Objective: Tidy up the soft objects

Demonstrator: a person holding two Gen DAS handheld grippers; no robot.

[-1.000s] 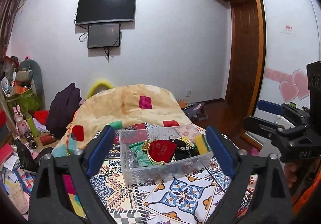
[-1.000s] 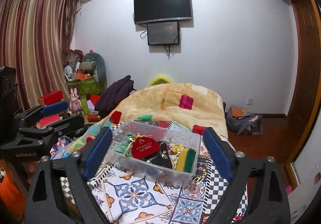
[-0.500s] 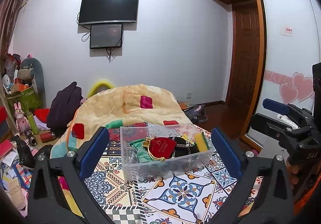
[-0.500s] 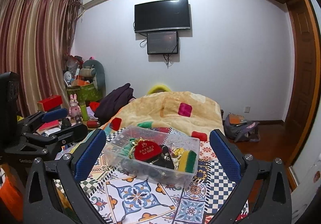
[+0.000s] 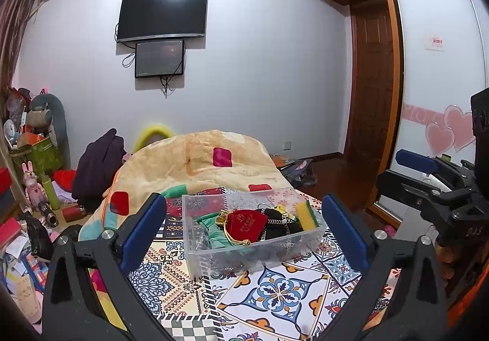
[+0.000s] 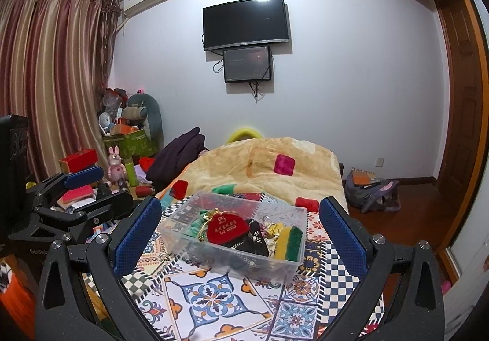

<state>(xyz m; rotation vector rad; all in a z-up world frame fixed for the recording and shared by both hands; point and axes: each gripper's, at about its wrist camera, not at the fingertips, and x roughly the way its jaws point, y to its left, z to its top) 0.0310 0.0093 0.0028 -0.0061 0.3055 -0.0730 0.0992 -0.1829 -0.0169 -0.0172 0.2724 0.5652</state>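
Now both hand-held grippers have drawn back from the clear bin.
Left hand-held gripper and right hand-held gripper gape wide, empty; red pouch lies inside the bin with the other soft things, so sorting looks finished.

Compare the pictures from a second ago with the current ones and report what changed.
Both grippers drew back and rose: the left gripper and right gripper now show the clear box smaller and lower in view, with more wall and ceiling above. Their jaws opened slightly wider. Nothing was taken hold of or let go. The red pouch, the sponge and the other soft things stayed in the box, which did not shift on the patterned cloth.
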